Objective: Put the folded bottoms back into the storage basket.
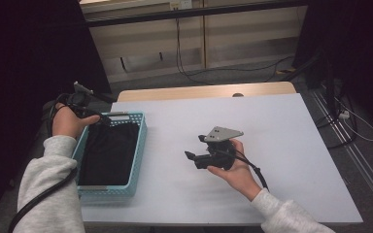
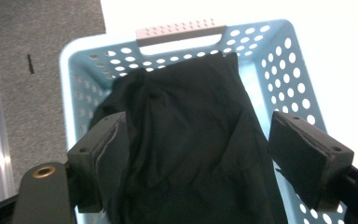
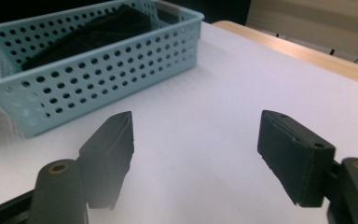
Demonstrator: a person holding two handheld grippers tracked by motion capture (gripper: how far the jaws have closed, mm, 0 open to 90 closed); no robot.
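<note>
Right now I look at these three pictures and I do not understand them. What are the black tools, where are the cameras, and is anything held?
A person holds a two-jaw tool in each hand. One camera looks down from above; the other two ride on the tools and look along their jaws. On the white table stands a light blue basket with a black cloth inside. The left gripper hangs over the cloth, jaws open on either side of it; whether they touch it I cannot tell. The right gripper is open over bare table and holds nothing.

Left claw (image 2: 193, 144) tilted down, jaws wide, apparently empty; right claw (image 3: 196, 154) low, near level, jaws parted.
</note>
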